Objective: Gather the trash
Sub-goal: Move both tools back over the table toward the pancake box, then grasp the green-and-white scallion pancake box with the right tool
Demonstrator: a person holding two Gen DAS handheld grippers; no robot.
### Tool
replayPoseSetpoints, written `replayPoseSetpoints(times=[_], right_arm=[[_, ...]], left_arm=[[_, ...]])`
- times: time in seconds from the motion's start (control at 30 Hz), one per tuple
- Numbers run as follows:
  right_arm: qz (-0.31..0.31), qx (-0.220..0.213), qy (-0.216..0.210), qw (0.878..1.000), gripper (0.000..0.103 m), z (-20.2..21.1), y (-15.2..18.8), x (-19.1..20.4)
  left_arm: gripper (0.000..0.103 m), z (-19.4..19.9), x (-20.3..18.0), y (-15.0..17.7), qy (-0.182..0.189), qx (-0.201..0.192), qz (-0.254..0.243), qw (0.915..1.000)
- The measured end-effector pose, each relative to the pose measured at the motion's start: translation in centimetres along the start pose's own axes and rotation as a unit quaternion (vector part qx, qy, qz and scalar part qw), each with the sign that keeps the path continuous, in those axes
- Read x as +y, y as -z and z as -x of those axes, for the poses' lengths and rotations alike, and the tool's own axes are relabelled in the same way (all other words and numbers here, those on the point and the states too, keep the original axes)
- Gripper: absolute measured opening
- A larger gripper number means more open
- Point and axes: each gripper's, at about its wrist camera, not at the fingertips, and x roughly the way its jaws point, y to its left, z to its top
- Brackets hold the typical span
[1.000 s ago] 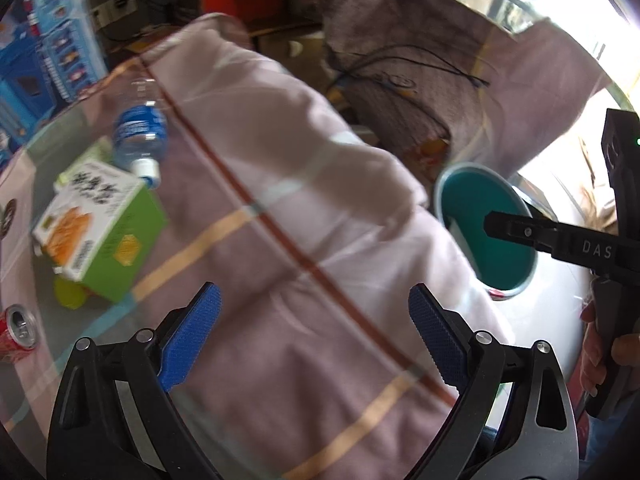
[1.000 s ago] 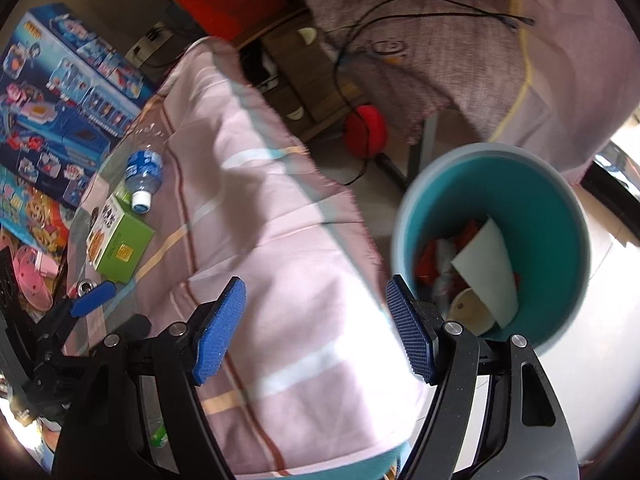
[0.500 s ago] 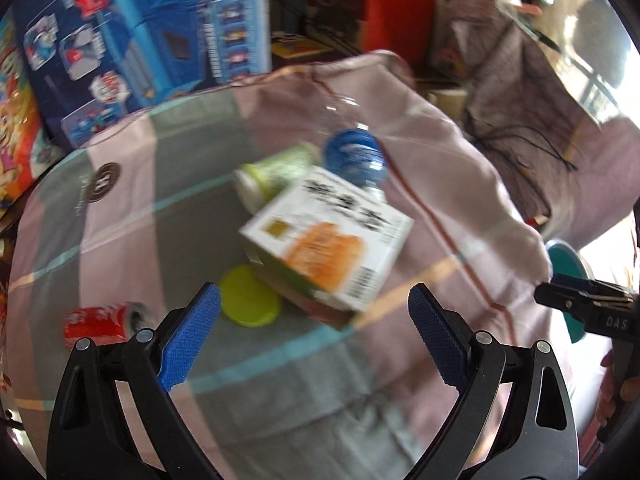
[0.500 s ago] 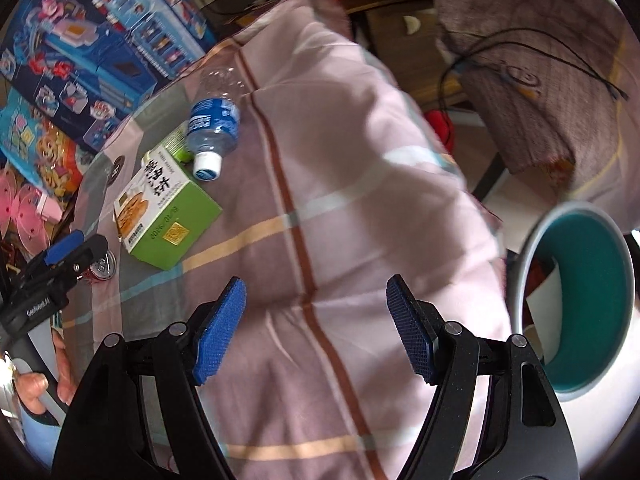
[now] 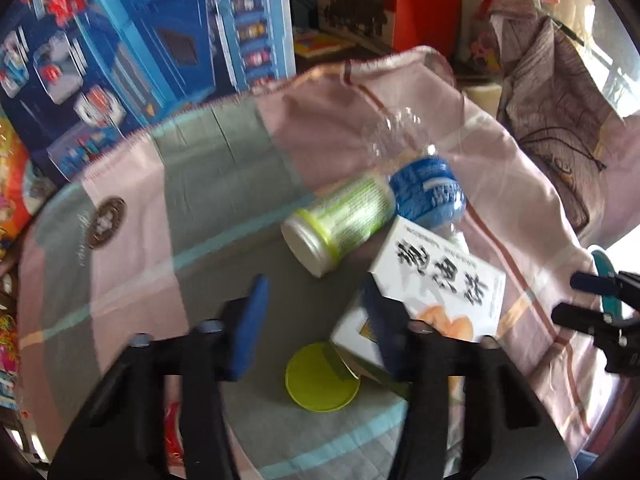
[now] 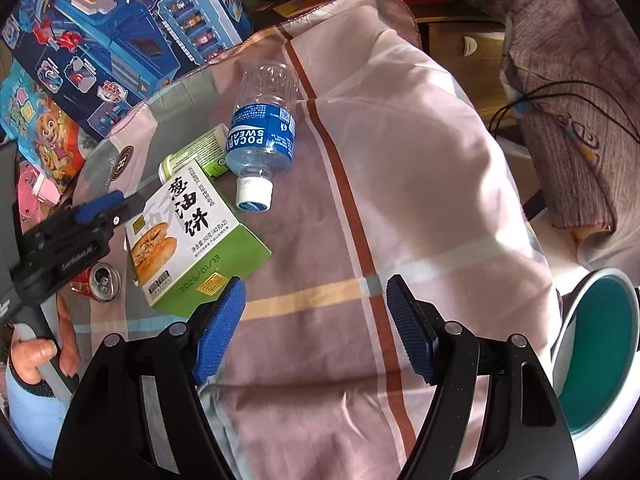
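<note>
Trash lies on a table under a checked pink cloth [image 6: 400,184]. A green and white cake box [image 5: 440,292] [image 6: 188,236] lies beside a clear bottle with a blue label [image 5: 424,192] [image 6: 262,140], a green tub on its side [image 5: 340,224] [image 6: 196,152], a yellow-green lid [image 5: 322,378] and a red can [image 6: 98,282]. My left gripper [image 5: 316,328] is open and empty, low over the table by the box's left end. My right gripper [image 6: 316,328] is open and empty above the cloth, right of the box. A teal bin [image 6: 596,360] stands at the right.
Blue toy boxes [image 6: 112,36] [image 5: 132,52] stand behind the table at the left. A cloth-draped piece of furniture with black cables [image 6: 568,92] stands at the right beyond the table edge. The person's left hand [image 6: 44,356] shows on the left gripper's handle.
My left gripper has swung from the bin side to the trash pile and come down close to the box, its jaws narrower. My right gripper has moved from over the bin to above the cloth.
</note>
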Motion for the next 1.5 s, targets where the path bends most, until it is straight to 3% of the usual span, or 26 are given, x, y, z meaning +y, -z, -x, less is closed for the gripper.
replayPoseSetpoints(times=[0.17, 0.27, 0.37, 0.53, 0.77, 1.07, 1.27, 1.5], right_arm=[[-0.001, -0.002, -0.003, 1.000, 0.061, -0.5, -0.7, 0.6], [0.008, -0.005, -0.004, 1.000, 0.057, -0.4, -0.7, 1.5], [0.022, -0.005, -0.005, 1.000, 0.048, -0.4, -0.9, 2.5], [0.036, -0.004, -0.010, 0.999, 0.046, -0.9, -1.6, 3.8], [0.042, 0.021, -0.046, 0.998, 0.033, -3.7, -3.9, 5.7], [0.046, 0.042, -0.069, 0.996, 0.031, -2.9, -1.9, 7.3], [0.066, 0.023, -0.085, 0.994, 0.031, 0.2, -0.4, 9.8], [0.089, 0.031, -0.125, 0.988, 0.031, 1.9, 2.4, 13.0]], left_arm=[[0.037, 0.7, -1.1, 1.7, 0.054, 0.010, -0.024, 0.9982], [0.037, 1.2, -2.4, 3.1, 0.055, 0.002, -0.048, 0.9973], [0.037, 1.7, -2.1, 3.9, 0.059, -0.003, -0.034, 0.9977], [0.039, 1.9, -0.4, 4.9, 0.068, -0.001, -0.004, 0.9977], [0.039, 2.2, -0.9, 5.7, 0.065, -0.006, -0.009, 0.9978], [0.039, 2.6, 0.5, 7.1, 0.068, -0.004, 0.022, 0.9975], [0.039, 3.4, 0.8, 9.2, 0.074, -0.007, 0.039, 0.9965], [0.037, 3.4, 2.9, 12.5, 0.081, 0.011, 0.088, 0.9927]])
